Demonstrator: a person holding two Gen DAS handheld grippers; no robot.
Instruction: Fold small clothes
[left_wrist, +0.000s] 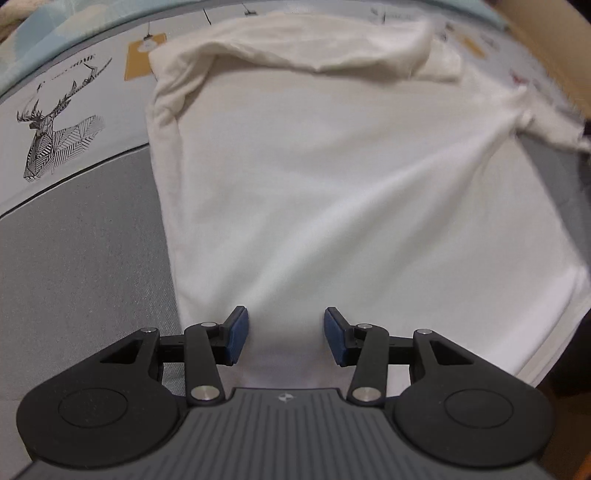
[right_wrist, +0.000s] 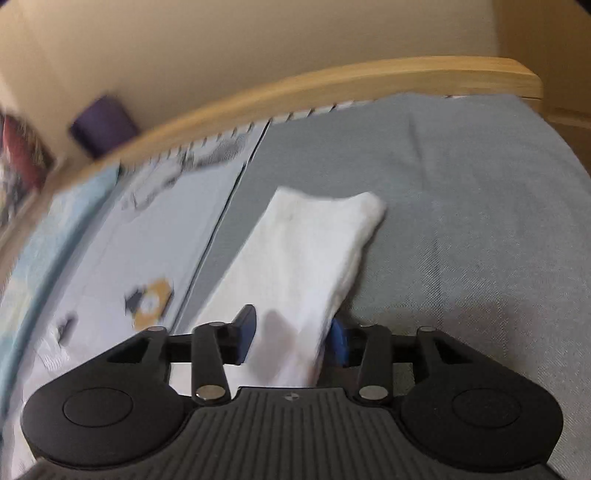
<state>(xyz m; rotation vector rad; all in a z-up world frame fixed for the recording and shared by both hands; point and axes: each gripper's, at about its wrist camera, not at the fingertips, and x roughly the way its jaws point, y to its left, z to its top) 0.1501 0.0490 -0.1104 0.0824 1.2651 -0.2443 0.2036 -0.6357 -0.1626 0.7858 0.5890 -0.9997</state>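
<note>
A white T-shirt lies spread on the bed, its left side folded in and its far edge rumpled. My left gripper is open above the shirt's near edge, holding nothing. In the right wrist view a white sleeve or strip of the shirt runs away from me over the grey cover. My right gripper is open, its blue pads on either side of the cloth's near end. The view is blurred by motion.
The bed has a grey cover and a pale sheet with a deer print on the left. A wooden bed rail runs along the far side, with a beige wall and a purple object beyond.
</note>
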